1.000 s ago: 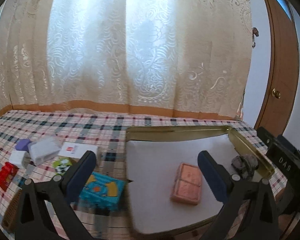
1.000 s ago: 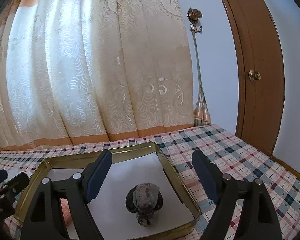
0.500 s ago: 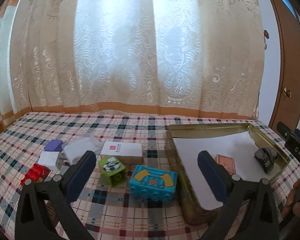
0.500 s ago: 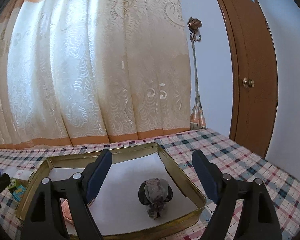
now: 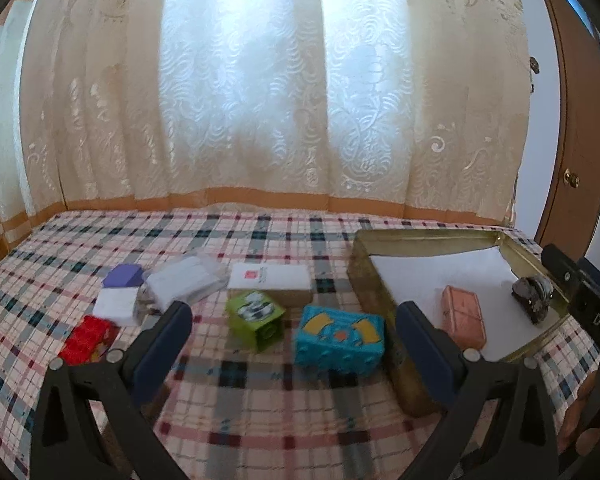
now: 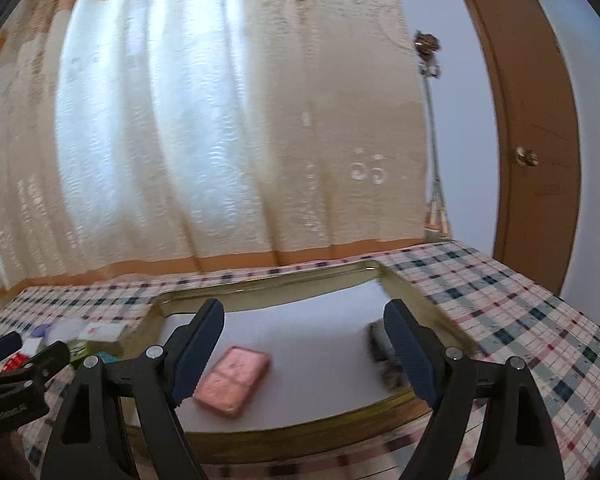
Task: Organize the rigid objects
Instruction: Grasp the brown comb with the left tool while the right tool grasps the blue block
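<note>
Two items, a pink block [image 5: 463, 317] and a dark lumpy piece [image 5: 533, 293], already lie in the gold tray [image 5: 370, 276], presumably the collecting place. Both grippers, left [image 5: 292, 344] and right [image 6: 302, 344], stand spread and empty. The blue block [image 5: 339, 341] and green cube [image 5: 255, 313] sit loose on the plaid cloth [image 5: 260, 412] beside the tray, probably next.

The left gripper [image 5: 292, 332] has its two dark blue fingers [image 5: 162, 344] spread wide apart, with nothing held between them, and it points a little downward. The right gripper [image 6: 304, 344] is also wide open and empty, its fingers [image 6: 410, 344] tilted slightly down. At the lower right edge of the left wrist view, part of a hand [image 5: 586, 416] shows.
</note>
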